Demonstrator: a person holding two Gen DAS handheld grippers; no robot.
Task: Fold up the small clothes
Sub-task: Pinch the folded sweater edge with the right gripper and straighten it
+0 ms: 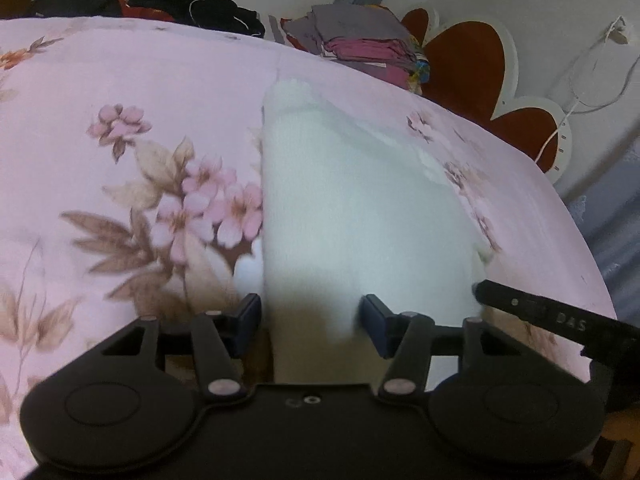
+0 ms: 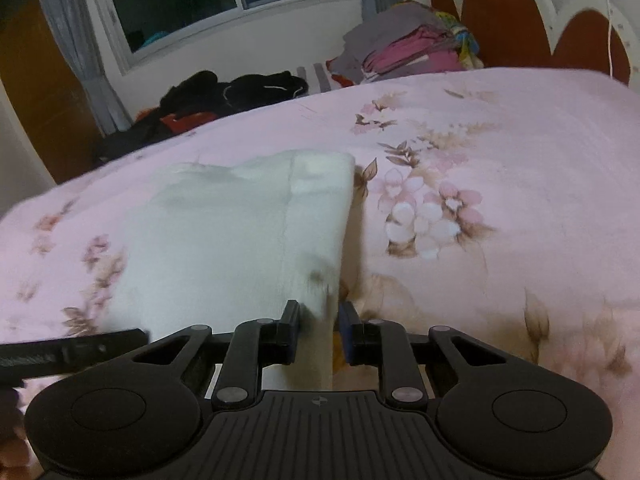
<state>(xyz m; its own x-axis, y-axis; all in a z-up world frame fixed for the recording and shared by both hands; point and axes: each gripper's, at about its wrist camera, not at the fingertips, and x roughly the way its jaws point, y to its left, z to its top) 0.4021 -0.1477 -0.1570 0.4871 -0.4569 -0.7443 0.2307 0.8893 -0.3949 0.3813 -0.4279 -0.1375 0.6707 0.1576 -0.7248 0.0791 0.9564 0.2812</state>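
A small white garment of soft knit fabric (image 1: pixel 352 208) lies on the pink floral bedspread (image 1: pixel 120 92), stretching straight ahead from the left hand-held gripper (image 1: pixel 310 320). Its near edge runs in between that gripper's spread fingers, and the cloth narrows toward its far end. Seen from the right hand-held gripper (image 2: pixel 318 332), the same garment (image 2: pixel 240 232) spreads ahead and to the left, its right edge a straight fold, with a near corner hanging between this gripper's narrowly parted fingers.
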